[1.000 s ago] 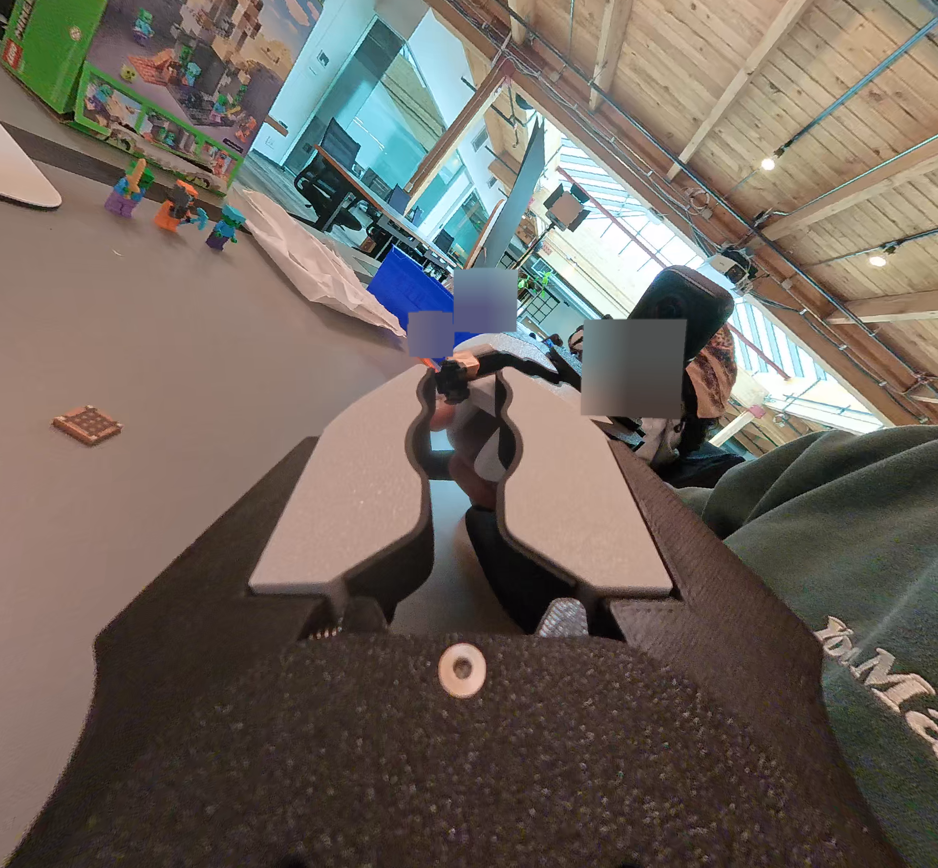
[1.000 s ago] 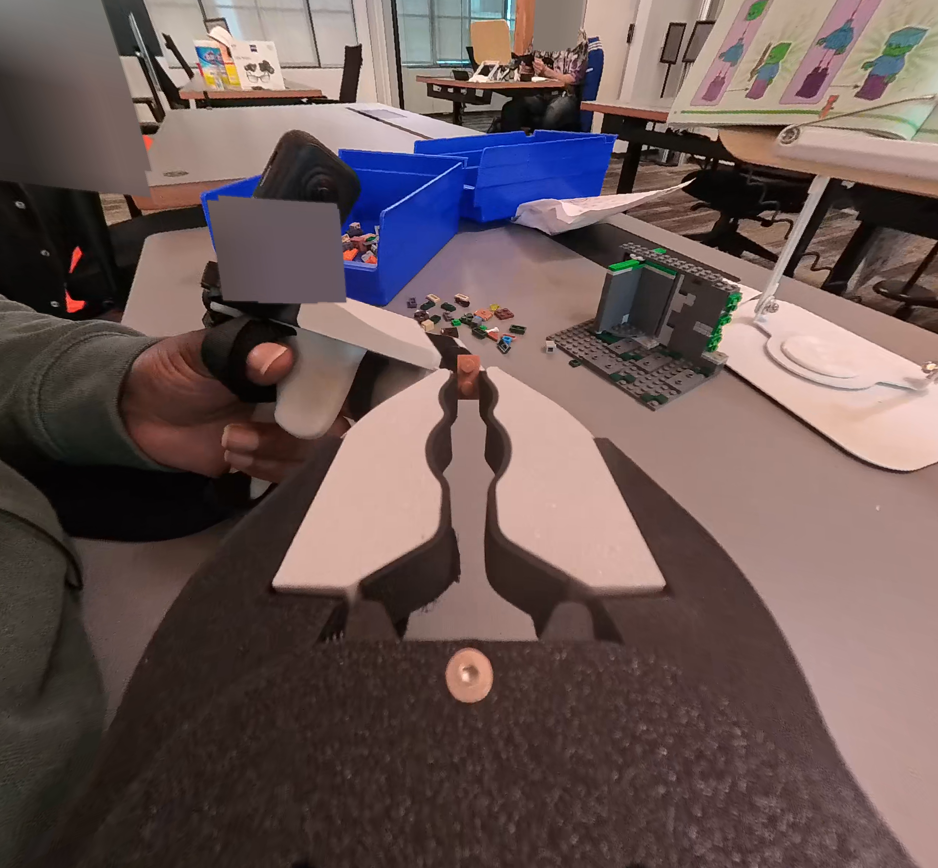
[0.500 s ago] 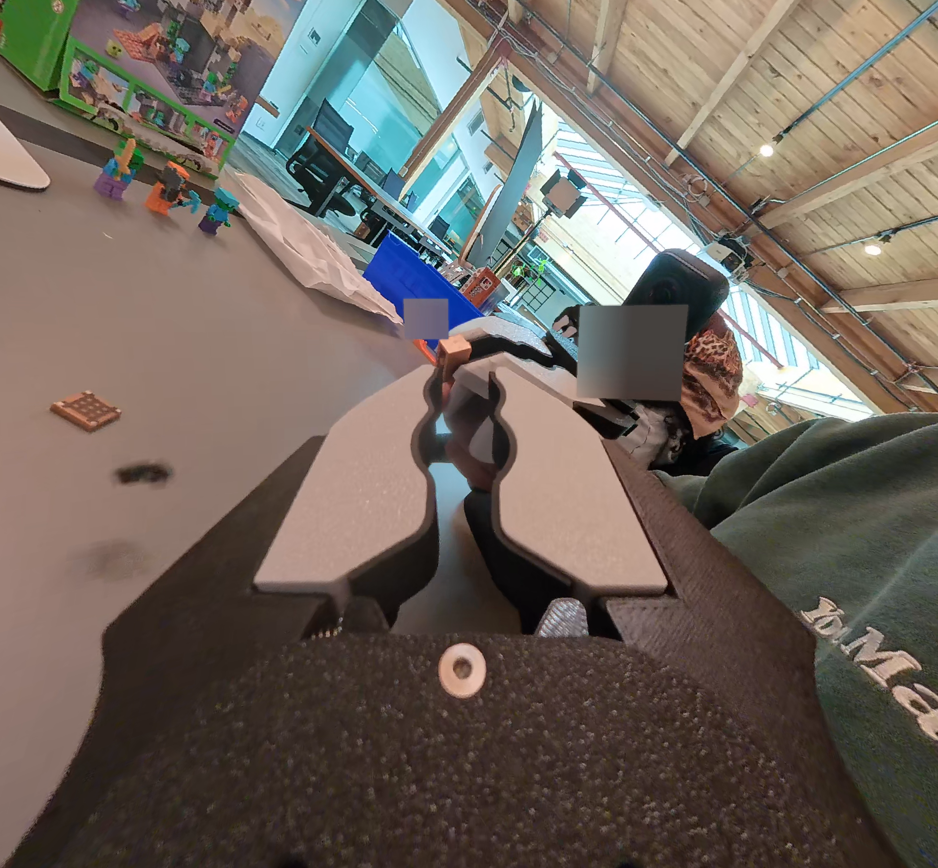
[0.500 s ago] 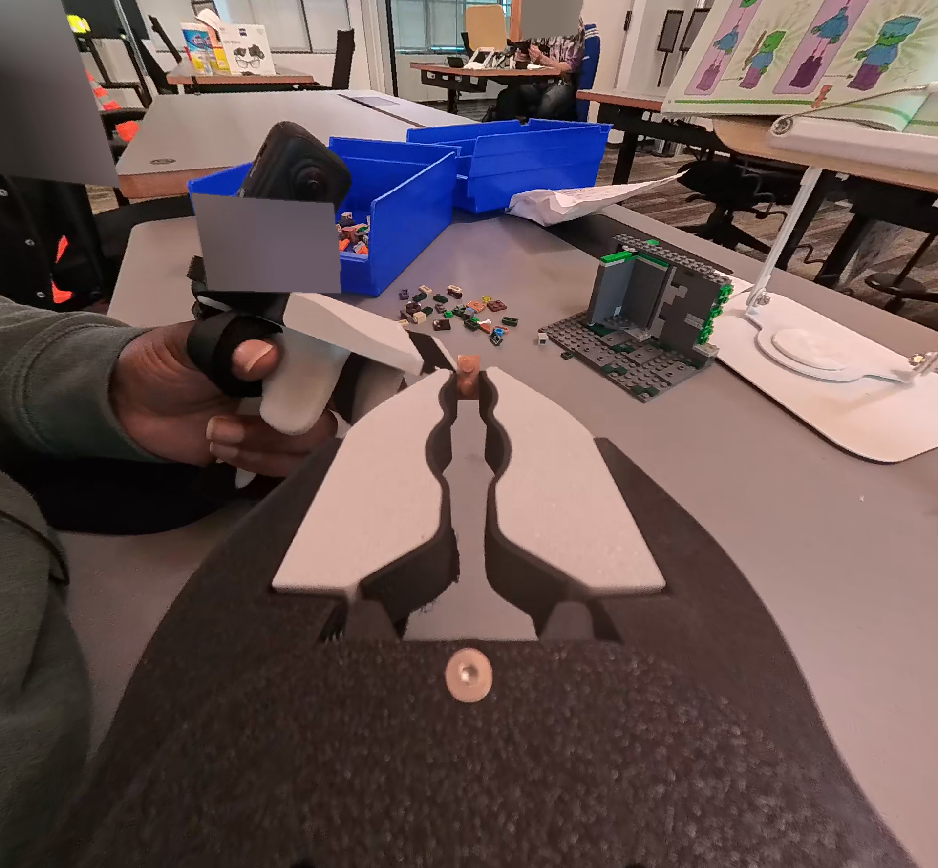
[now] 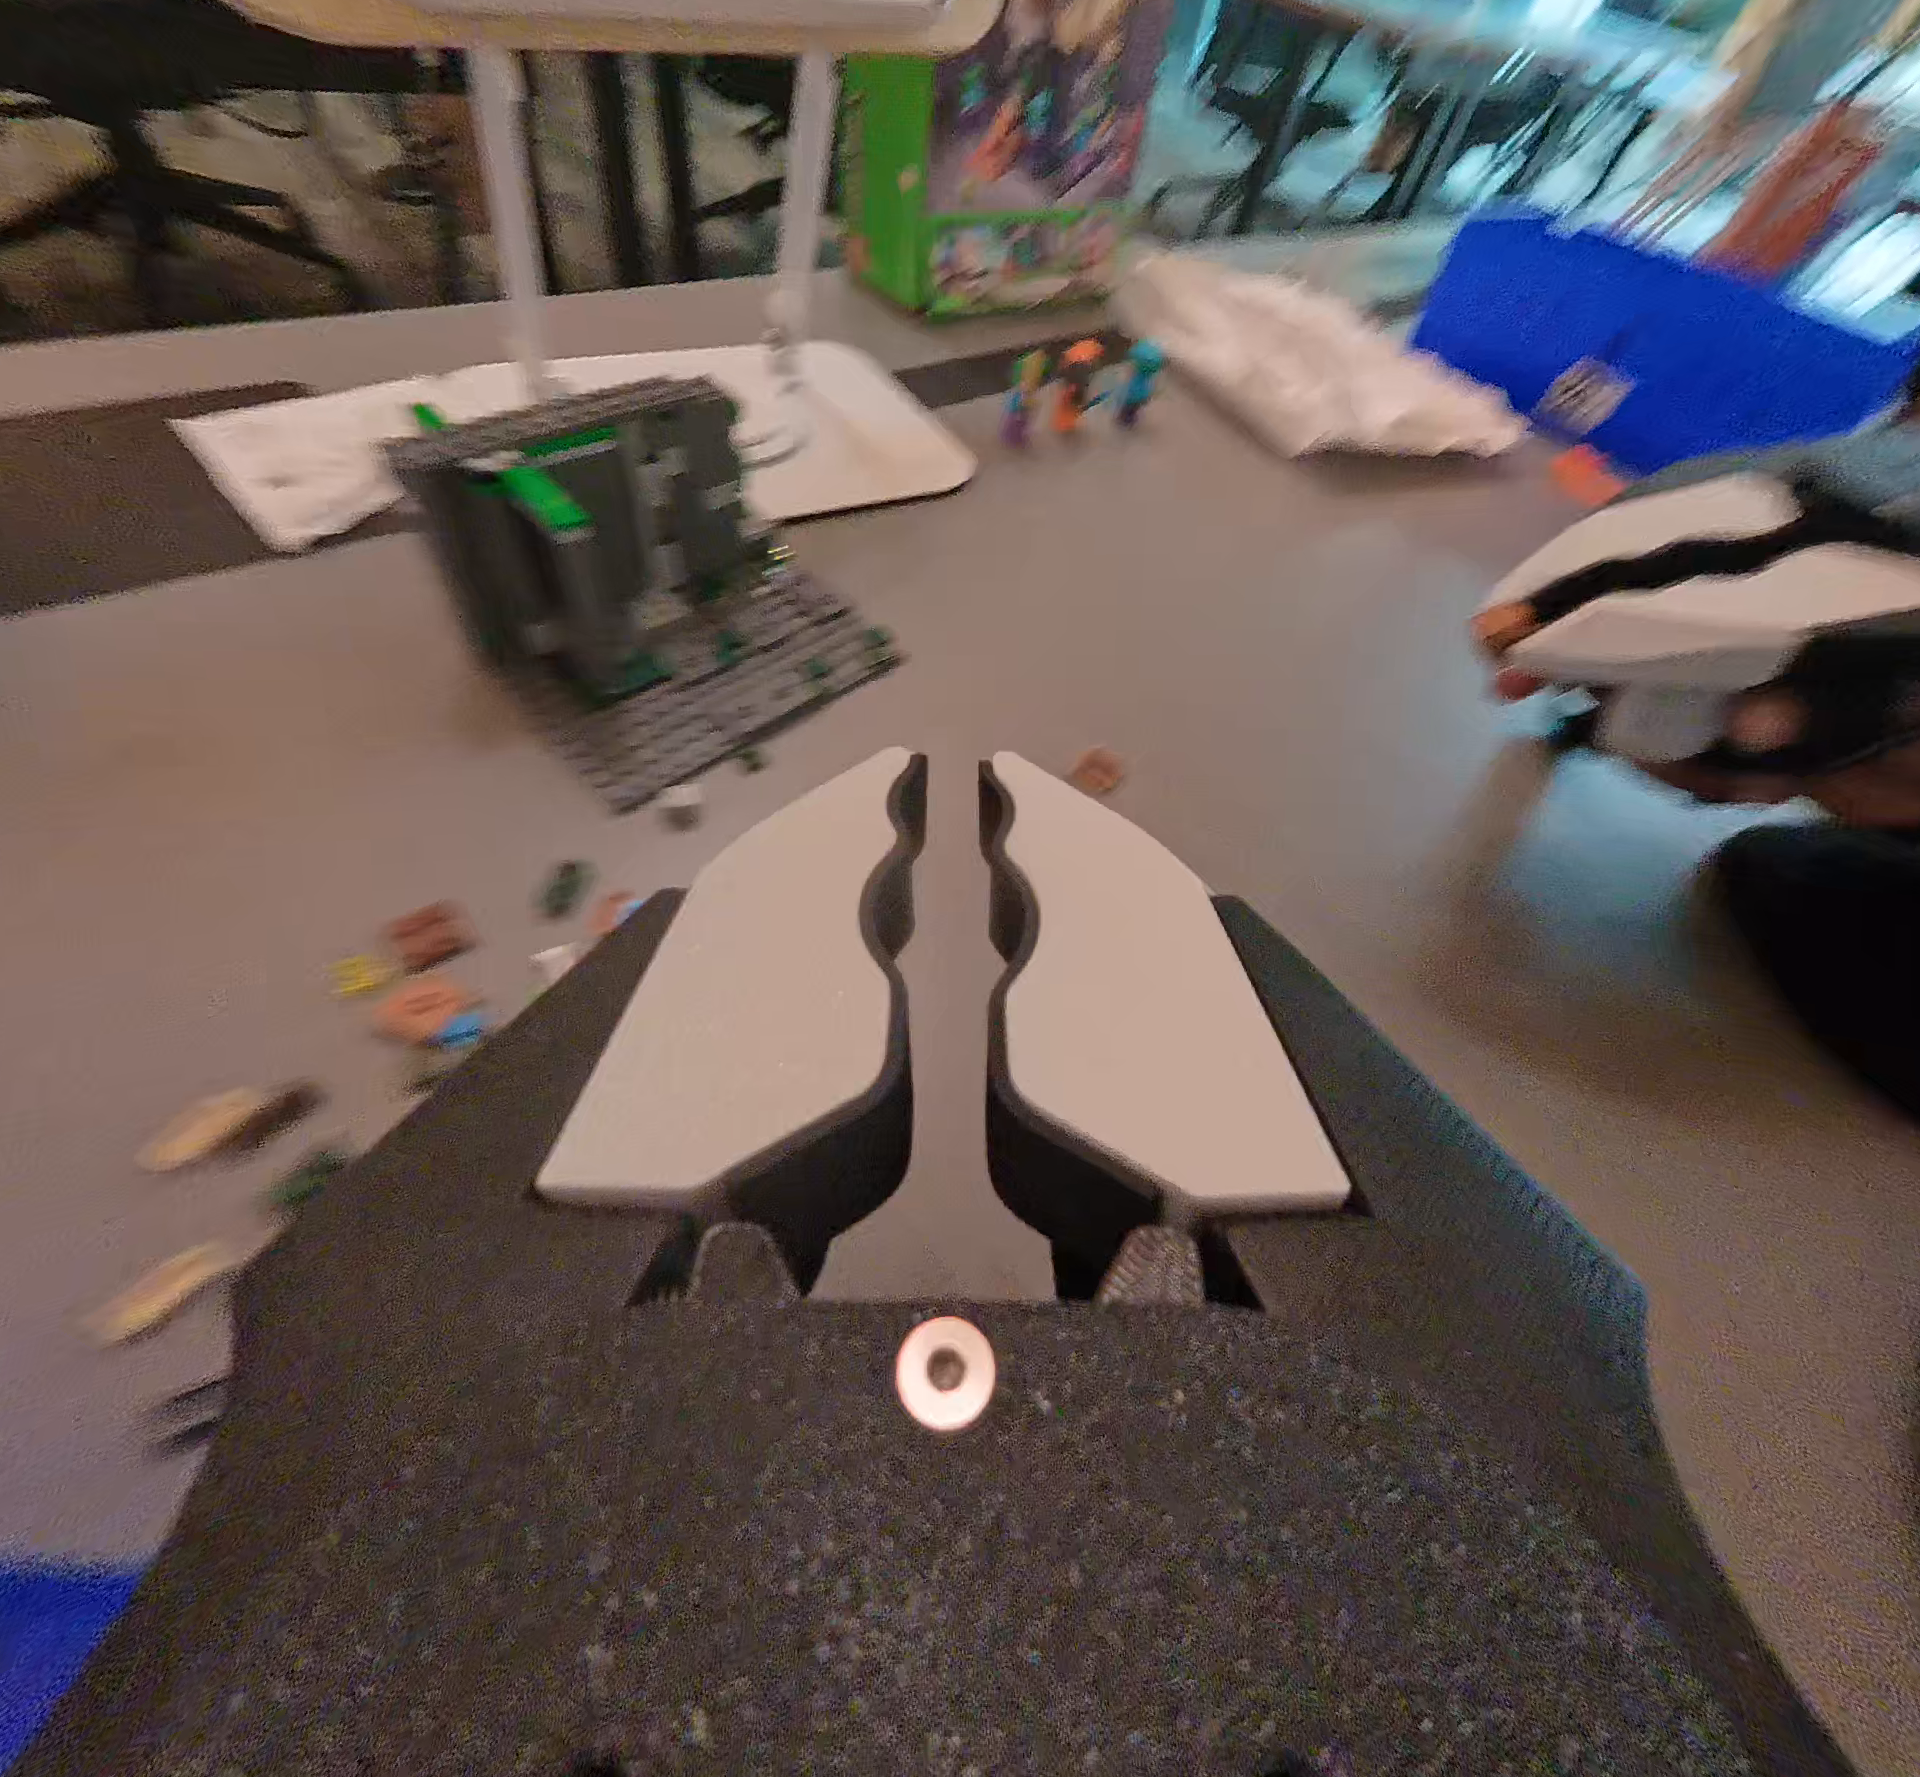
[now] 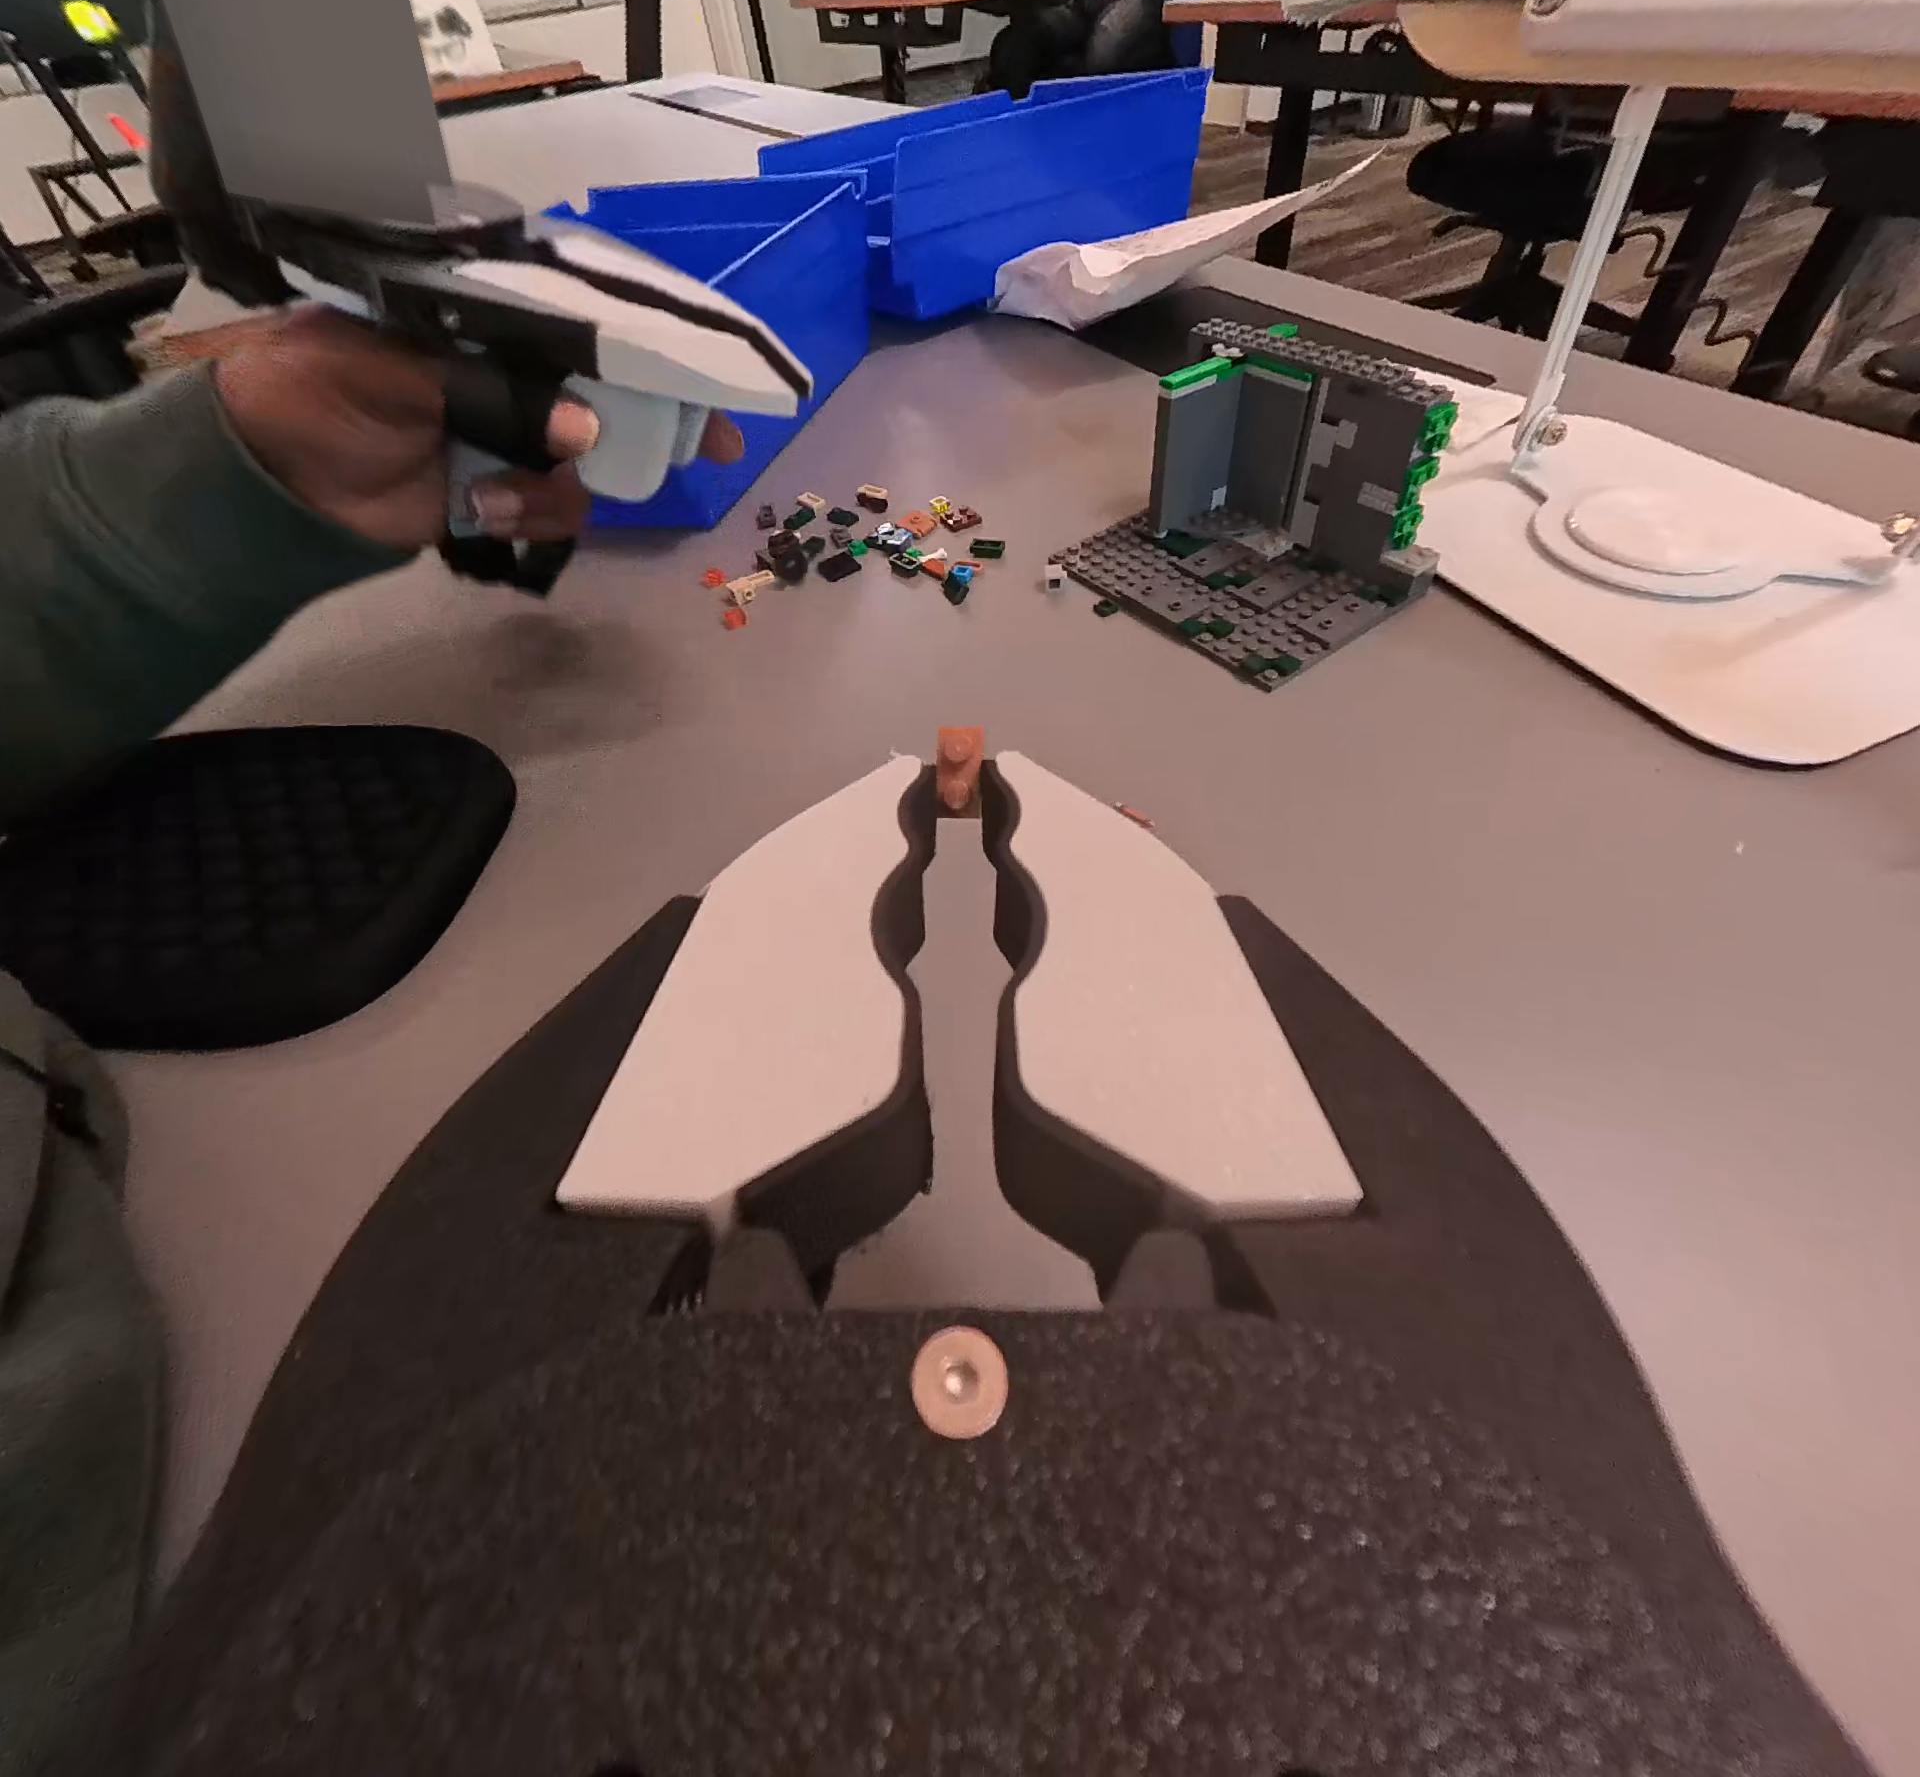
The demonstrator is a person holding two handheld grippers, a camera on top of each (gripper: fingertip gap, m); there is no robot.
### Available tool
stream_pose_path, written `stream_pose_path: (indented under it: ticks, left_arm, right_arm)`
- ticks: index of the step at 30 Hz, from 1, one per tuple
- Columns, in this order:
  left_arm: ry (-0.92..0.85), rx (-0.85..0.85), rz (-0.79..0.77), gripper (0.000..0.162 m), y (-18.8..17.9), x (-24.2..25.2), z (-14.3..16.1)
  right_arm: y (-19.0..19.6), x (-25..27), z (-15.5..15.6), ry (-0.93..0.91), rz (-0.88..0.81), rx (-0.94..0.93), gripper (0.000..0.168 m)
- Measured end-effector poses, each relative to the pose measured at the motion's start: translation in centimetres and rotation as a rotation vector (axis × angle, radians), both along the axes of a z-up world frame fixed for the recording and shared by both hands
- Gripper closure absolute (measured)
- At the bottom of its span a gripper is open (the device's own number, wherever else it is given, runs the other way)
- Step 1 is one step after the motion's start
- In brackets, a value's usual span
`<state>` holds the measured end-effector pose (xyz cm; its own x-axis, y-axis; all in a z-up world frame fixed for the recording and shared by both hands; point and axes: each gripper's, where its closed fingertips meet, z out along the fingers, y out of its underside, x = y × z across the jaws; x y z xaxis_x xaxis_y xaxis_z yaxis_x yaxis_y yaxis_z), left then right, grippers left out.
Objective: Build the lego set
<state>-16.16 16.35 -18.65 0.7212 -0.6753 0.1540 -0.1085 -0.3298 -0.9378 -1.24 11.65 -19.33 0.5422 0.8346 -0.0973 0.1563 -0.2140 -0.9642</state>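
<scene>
right wrist view: right hand-held gripper (image 6: 958, 771) pinches brown plate (image 6: 958, 773), lengthwise forward.

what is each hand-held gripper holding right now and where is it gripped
The right hand-held gripper pinches a small brown two-stud plate by its long sides at the fingertips, one stud poking past them. The left hand-held gripper holds nothing.

Both grippers look the same tbh: speckled black foam-ish body w/ a small round silver screw dead centre near the fingers. Left gripper (image 5: 943, 763) and right gripper (image 6: 957, 766) each have two flat light-grey fingers (image 6: 764, 1010) w/ wavy black inner edges. Side-on, the left one has a pale grey handle w/ a black strap. Person's wearing a dark green sleeve (image 6: 99, 522).
</scene>
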Motion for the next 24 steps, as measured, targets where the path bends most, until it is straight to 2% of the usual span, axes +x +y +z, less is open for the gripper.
stream_pose_path:
  ticks: [4, 7, 9, 15, 19, 24]
  left_arm:
    - [0.324, 0.003, 0.078, 0.149, 1.3, -4.8, -1.0]
    - [0.504, -0.072, 0.057, 0.146, 1.4, -7.0, -2.4]
    - [0.621, -0.136, 0.005, 0.145, 1.1, -7.9, -3.8]
    - [0.917, -0.308, -0.278, 0.143, -1.2, -8.5, -8.1]
    - [1.004, -0.368, -0.345, 0.142, -1.3, -8.0, -9.7]
    - [1.085, -0.422, -0.321, 0.143, -0.7, -8.5, -11.0]
  right_arm:
    - [-0.2, -0.3, -0.4, -0.004, 0.016, -0.01, 0.161]
    - [-0.3, -0.5, -0.7, -0.002, 0.029, -0.023, 0.161]
    - [-0.4, -0.5, -0.8, -0.001, 0.036, -0.029, 0.161]
    - [-0.7, -0.5, -1.1, 0.009, 0.058, -0.042, 0.161]
    - [-0.7, -0.4, -1.1, 0.013, 0.064, -0.047, 0.161]
    - [-0.7, -0.1, -0.9, 0.021, 0.061, -0.041, 0.161]
